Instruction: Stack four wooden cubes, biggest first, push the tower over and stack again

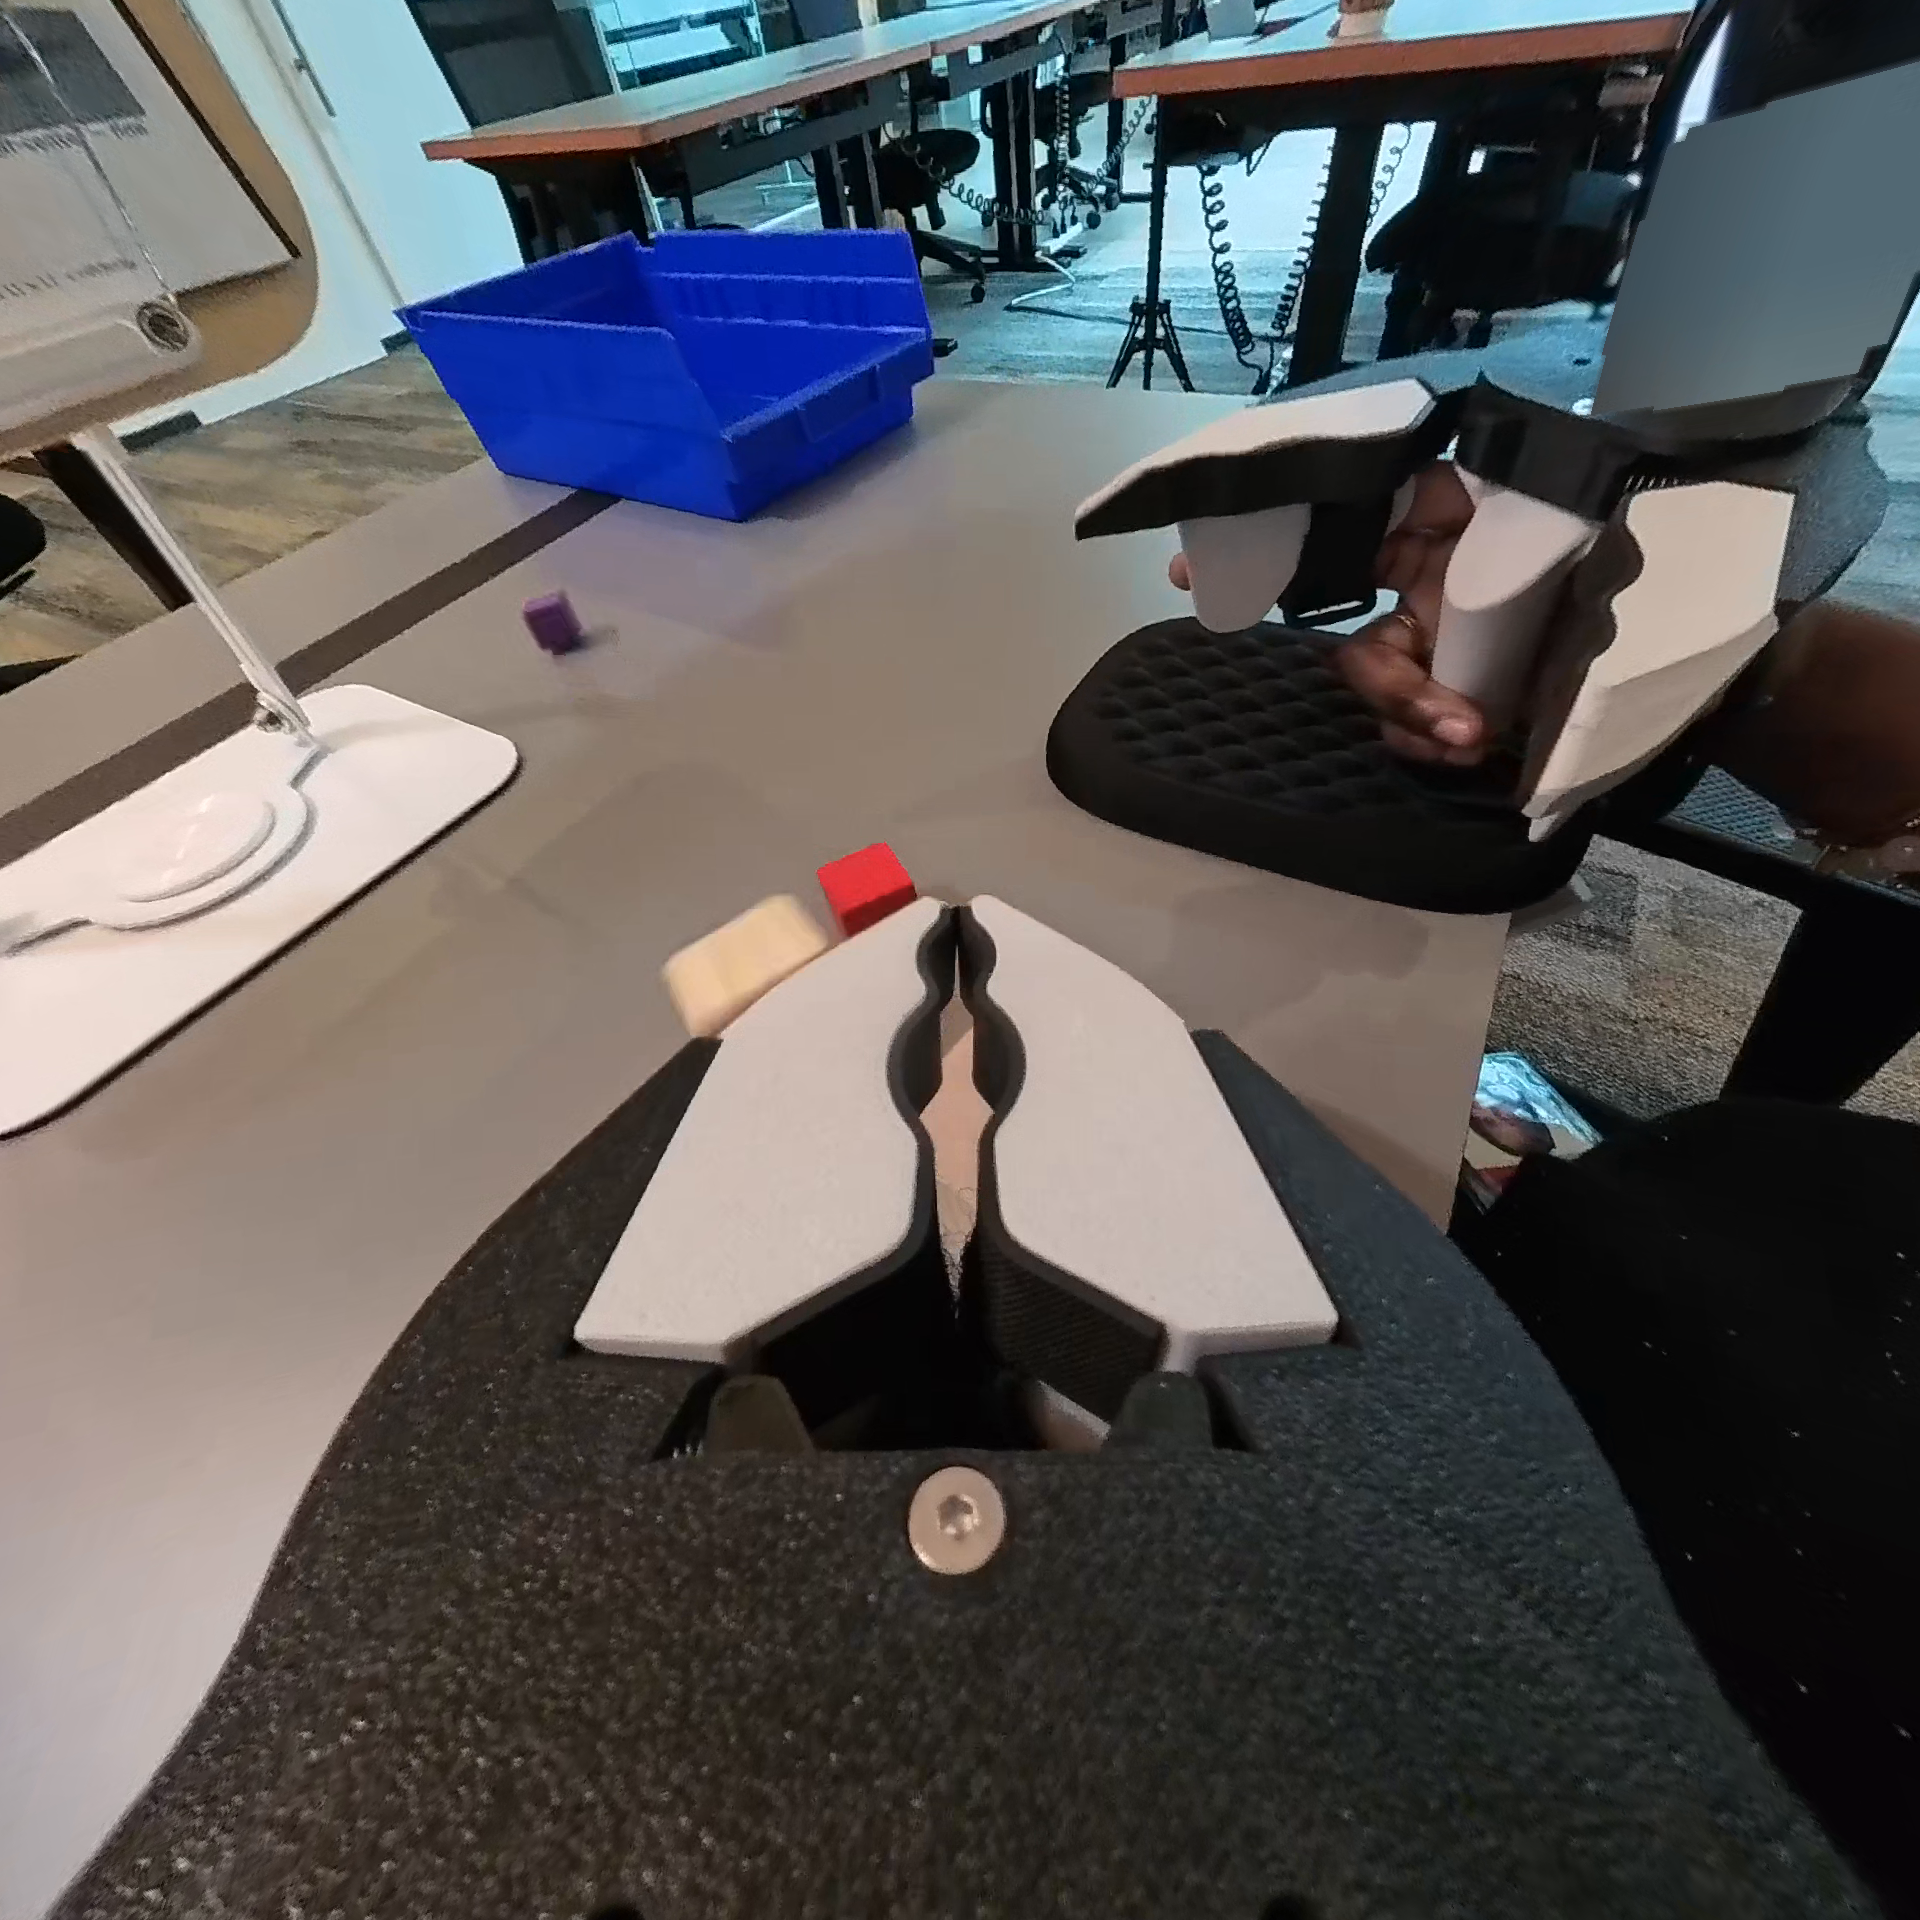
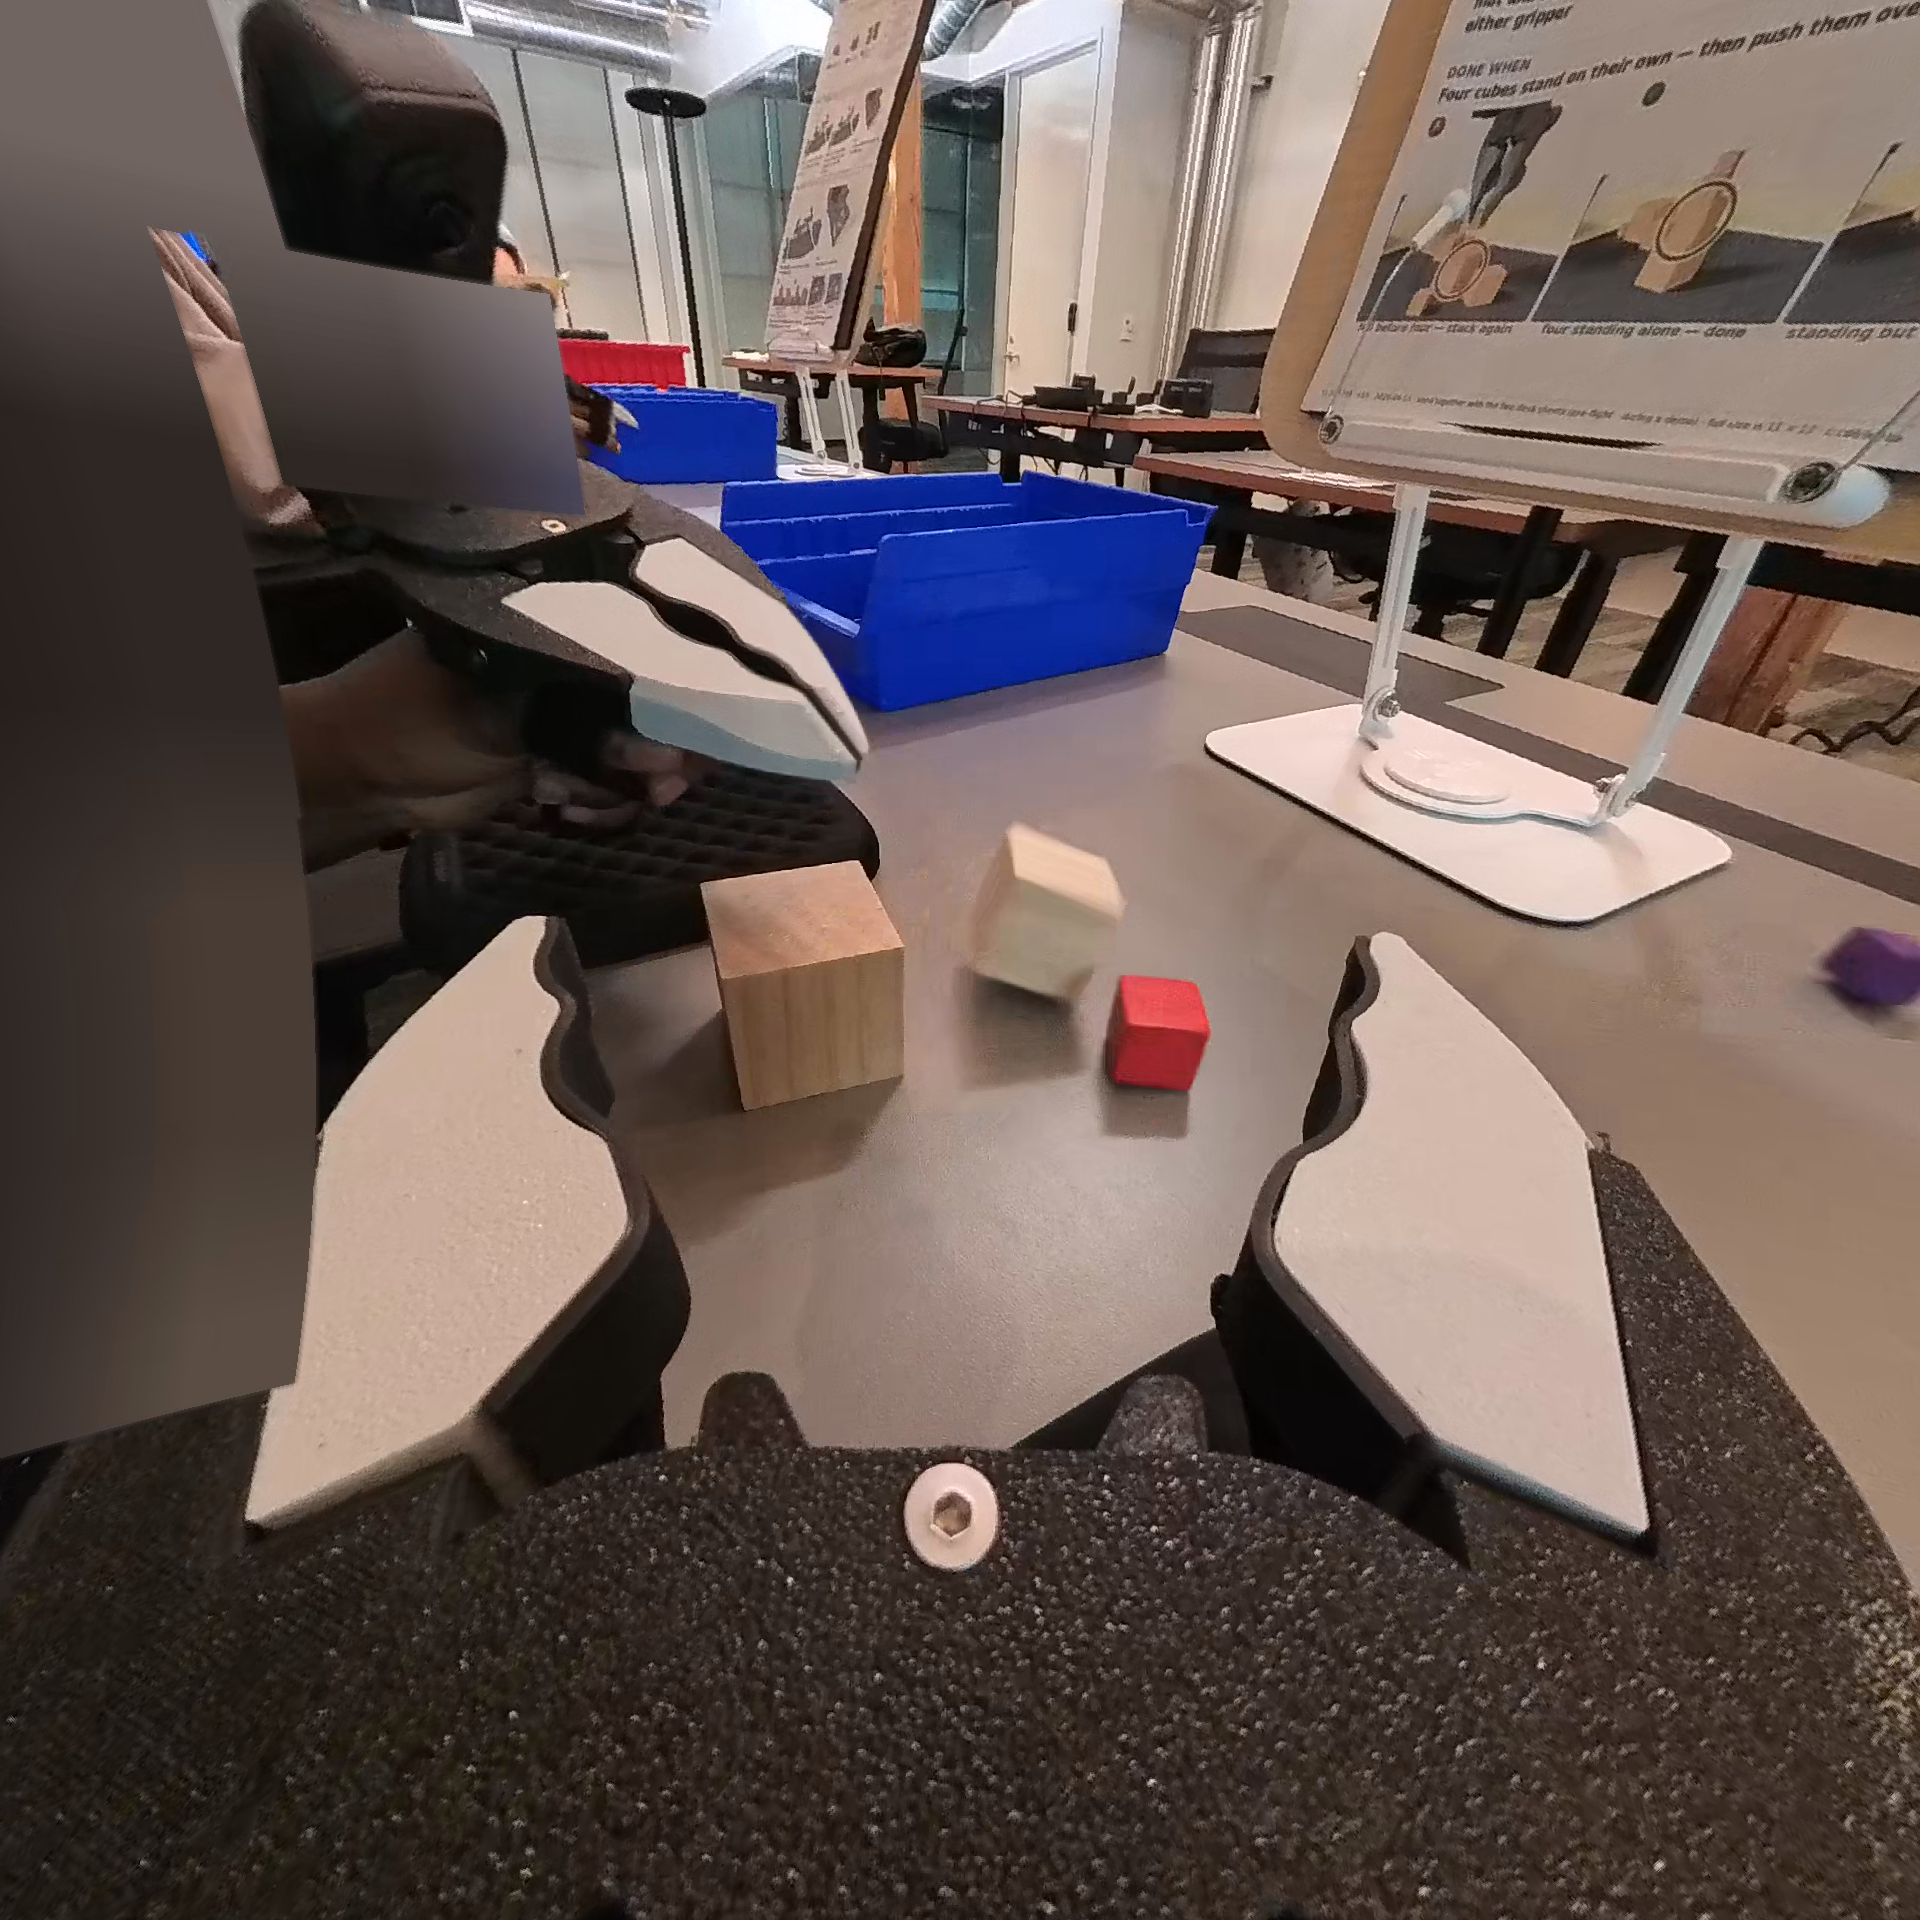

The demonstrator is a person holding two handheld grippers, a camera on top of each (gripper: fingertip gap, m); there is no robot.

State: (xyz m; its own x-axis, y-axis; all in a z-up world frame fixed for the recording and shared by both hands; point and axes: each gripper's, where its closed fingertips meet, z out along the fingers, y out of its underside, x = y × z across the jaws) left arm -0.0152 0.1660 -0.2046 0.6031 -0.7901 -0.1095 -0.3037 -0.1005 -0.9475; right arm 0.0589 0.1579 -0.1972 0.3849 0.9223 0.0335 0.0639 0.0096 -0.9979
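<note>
My left gripper [image 1: 956, 912] is shut, its tips meeting just above the grey table [image 1: 727, 748]. A red cube [image 1: 864, 885] and a blurred pale wooden cube [image 1: 743, 961] lie just left of its tips. In the right wrist view the left gripper [image 2: 847, 750] hovers shut above a larger wooden cube [image 2: 810, 987]. My right gripper [image 2: 958, 940] is wide open and holds nothing. Ahead of it the pale cube [image 2: 1044, 914] is tilted on a corner and blurred, and the red cube [image 2: 1155, 1032] rests on the table. A purple cube [image 2: 1875, 966] is blurred at the far right.
A blue bin [image 2: 966, 582] stands at the back of the table. A white stand base [image 2: 1475, 810] holding a board with a sheet [image 2: 1662, 208] is at the right. A black mesh pad [image 1: 1247, 748] sits at the table's edge, under the right gripper [image 1: 1351, 582]. Left tips to right tips: about 10 cm. From the left gripper's tips to the larger wooden cube [image 2: 810, 987] is close to 6 cm.
</note>
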